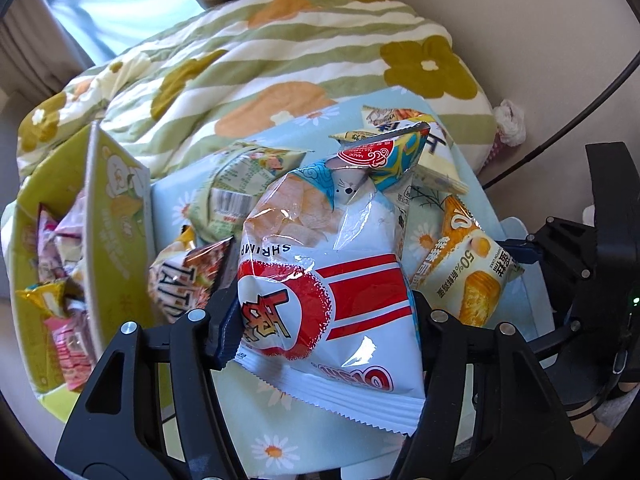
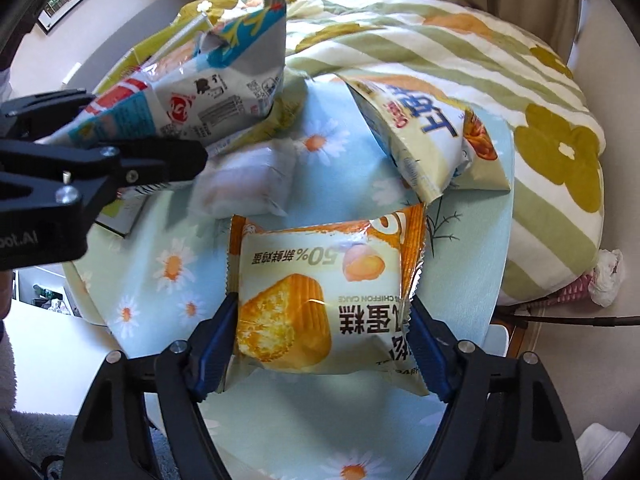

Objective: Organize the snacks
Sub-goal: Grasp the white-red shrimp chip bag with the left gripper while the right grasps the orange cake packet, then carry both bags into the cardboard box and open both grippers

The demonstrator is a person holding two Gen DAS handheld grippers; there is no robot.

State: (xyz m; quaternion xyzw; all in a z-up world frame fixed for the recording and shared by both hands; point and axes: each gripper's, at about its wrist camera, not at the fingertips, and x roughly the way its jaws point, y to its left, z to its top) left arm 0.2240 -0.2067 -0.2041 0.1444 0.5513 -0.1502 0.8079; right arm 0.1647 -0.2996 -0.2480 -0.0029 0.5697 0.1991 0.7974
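My left gripper (image 1: 324,320) is shut on a white and red shrimp chip bag (image 1: 328,272), which hangs above the table. From the right wrist view that bag (image 2: 208,92) sits at the upper left, with one of the left gripper's black fingers (image 2: 168,160) across it. My right gripper (image 2: 320,348) is shut on an orange and white chiffon cake packet (image 2: 320,288). Its blue pads (image 2: 216,344) press the packet's two side edges just above the daisy-print tablecloth (image 2: 168,304). The same packet (image 1: 468,276) shows at the right of the left wrist view.
A green cardboard box (image 1: 116,216) holding several snack packs stands at the left. On the cloth lie a brown chip bag (image 1: 180,280), a green packet (image 1: 240,188), a blue-lettered bag (image 2: 420,128) and a small white packet (image 2: 248,184). A flowered duvet (image 2: 540,120) lies behind.
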